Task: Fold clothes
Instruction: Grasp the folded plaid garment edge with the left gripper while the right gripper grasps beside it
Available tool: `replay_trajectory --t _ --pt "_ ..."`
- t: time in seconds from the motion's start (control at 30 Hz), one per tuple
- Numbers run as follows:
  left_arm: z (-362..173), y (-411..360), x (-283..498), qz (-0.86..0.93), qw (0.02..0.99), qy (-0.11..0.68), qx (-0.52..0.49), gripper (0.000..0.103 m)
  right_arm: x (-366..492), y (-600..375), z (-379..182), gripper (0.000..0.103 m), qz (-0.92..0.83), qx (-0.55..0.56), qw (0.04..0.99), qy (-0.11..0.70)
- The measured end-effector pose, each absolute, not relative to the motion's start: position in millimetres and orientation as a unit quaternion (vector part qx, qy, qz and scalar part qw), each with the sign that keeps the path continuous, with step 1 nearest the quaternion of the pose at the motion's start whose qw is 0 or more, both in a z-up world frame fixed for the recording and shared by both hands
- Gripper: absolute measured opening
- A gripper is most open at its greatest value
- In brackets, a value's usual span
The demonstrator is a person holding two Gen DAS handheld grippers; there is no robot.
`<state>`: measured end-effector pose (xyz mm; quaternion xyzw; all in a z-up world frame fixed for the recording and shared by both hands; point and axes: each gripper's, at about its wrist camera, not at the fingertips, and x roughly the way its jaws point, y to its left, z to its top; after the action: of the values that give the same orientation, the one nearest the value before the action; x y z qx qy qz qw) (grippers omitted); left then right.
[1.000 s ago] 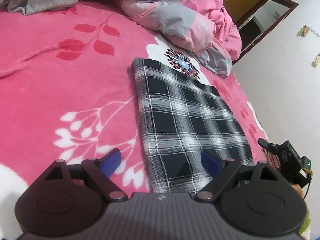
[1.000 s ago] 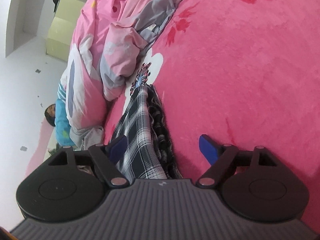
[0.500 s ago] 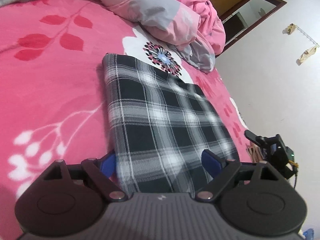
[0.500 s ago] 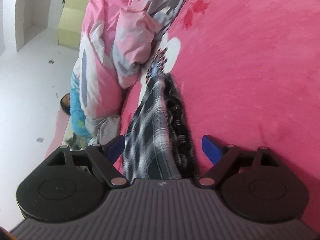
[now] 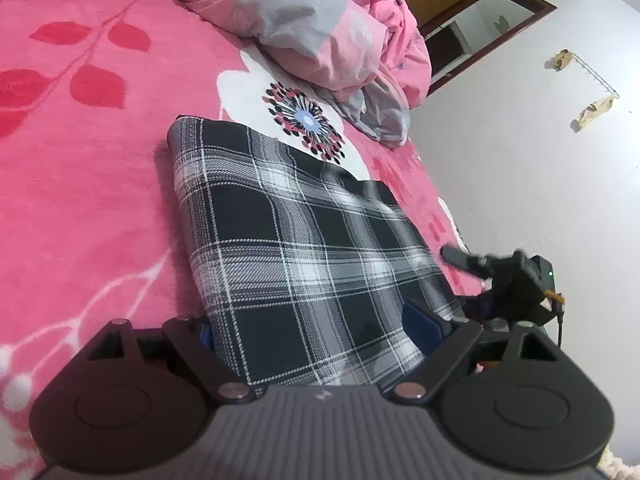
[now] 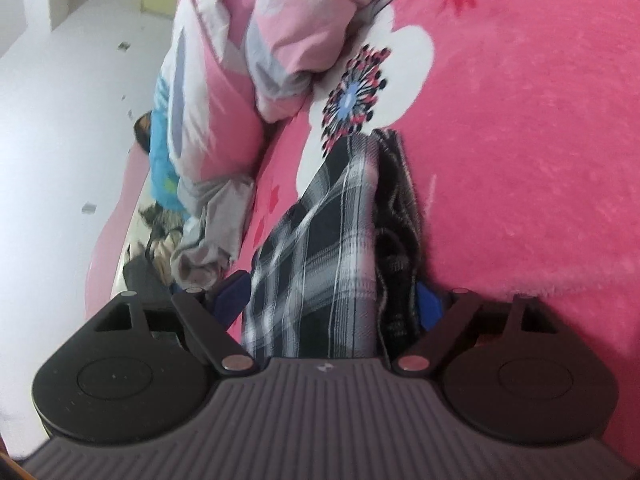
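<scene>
A black-and-white plaid garment lies folded into a flat rectangle on the pink flowered blanket. My left gripper is open, and the garment's near edge reaches in between its blue-padded fingers. At the garment's right edge the right gripper's body shows, blurred. In the right wrist view the garment is seen edge-on, its stacked layers visible. My right gripper is open too, turned on its side, one finger above the layers and one down by the blanket.
A crumpled pink and grey quilt is heaped just beyond the garment and hangs over the bed's edge. White floor lies past the bed's right side, with a dark doorway beyond.
Both grippers have moved forward onto the plaid garment, so its edges now sit between their fingers. The garment has stayed flat. Both stay open.
</scene>
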<state>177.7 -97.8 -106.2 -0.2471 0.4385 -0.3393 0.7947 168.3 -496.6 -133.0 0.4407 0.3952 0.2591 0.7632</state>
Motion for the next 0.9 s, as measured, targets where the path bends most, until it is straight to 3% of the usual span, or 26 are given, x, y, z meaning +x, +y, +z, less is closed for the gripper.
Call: replay_trajectory --t 0.1,0.27,0.37,0.4,0.43,0.53,0.6,0.9 --pt "-106.3 -94.2 177.6 -0.354 0.789 0.441 -0.241 0.083 158.6 -500.3 -134.8 0.063 0.273 0.438 0.755 0.405" --pt "-109.1 -95.7 185.6 -0.360 0.782 0.443 -0.248 0.082 166.4 -498.4 -138.7 0.057 0.293 0.432 0.745 0.415" --pt "-108.3 -105.7 186.6 -0.359 0.793 0.435 -0.229 0.082 182.4 -488.3 -143.8 0.047 0.306 0.431 0.741 0.415" --pt "-107.1 -108.1 185.5 -0.354 0.799 0.433 -0.222 0.079 186.7 -483.9 -145.0 0.042 0.307 0.430 0.741 0.414" --pt "-105.8 -110.4 184.5 -0.349 0.804 0.430 -0.215 0.068 189.4 -480.2 -144.5 0.039 0.307 0.427 0.744 0.413" --pt "-103.9 -107.9 186.2 -0.326 0.810 0.439 -0.214 0.045 186.8 -472.9 -134.1 0.035 0.295 0.400 0.764 0.412" --pt "-103.3 -103.9 189.3 -0.317 0.806 0.446 -0.226 0.036 182.7 -466.9 -123.4 0.033 0.282 0.368 0.784 0.412" --pt "-77.4 -110.3 179.4 -0.300 0.818 0.439 -0.219 0.014 164.0 -431.3 -62.8 0.028 0.236 0.216 0.858 0.402"
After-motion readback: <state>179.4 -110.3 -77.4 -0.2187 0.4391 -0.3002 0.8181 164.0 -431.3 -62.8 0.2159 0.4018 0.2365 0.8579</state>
